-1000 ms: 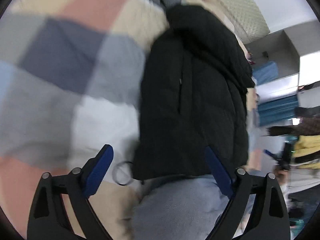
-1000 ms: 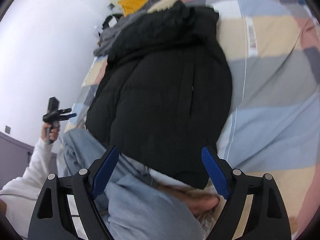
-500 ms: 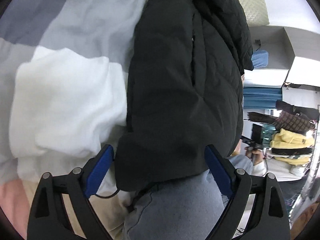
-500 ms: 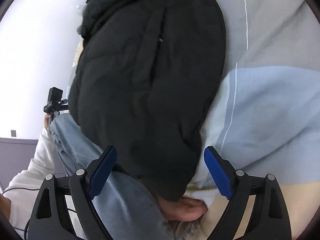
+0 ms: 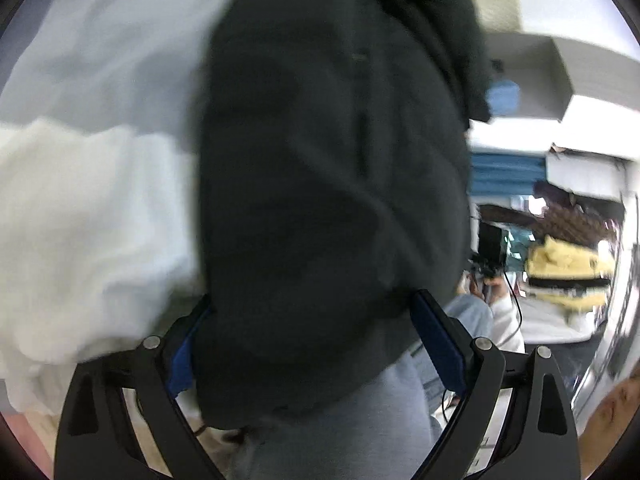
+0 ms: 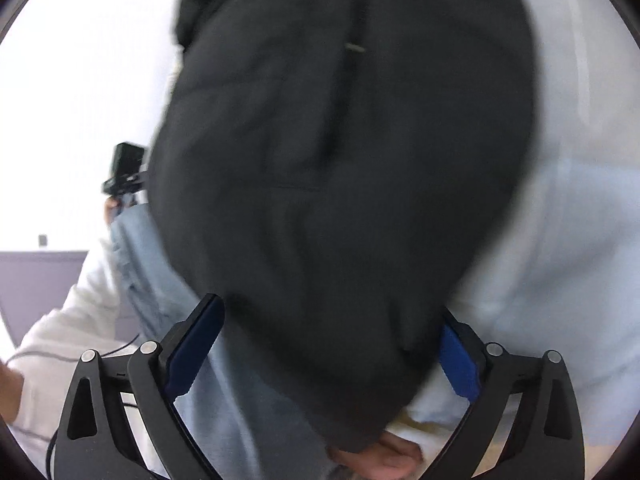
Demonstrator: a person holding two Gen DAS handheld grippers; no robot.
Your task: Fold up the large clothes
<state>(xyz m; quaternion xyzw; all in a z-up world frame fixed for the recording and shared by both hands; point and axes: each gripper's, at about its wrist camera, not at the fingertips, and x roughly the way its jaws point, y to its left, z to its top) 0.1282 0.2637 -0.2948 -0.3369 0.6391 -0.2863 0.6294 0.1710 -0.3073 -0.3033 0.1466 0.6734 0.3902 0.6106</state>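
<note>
Now we hold both tongs low over a black coat (image 6: 340,168) lying on a pale bedspread (image 6: 568,240), likely to take its near hem for a fold. The left tongs (image 5: 316,344) stand apart, hem between them, blue pads (image 5: 438,344) beside the cloth; whether they press it we cannot tell. The right tongs (image 6: 328,344) are opening, hem between them, apparently unclamped. The coat's long axis runs from six to twelve o'clock, hood end at twelve, hem at six.

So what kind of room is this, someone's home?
Probably a bedroom: a black padded jacket lies on pale bedding, a white blanket beside it, and folded clothes are stacked on shelving behind.
</note>
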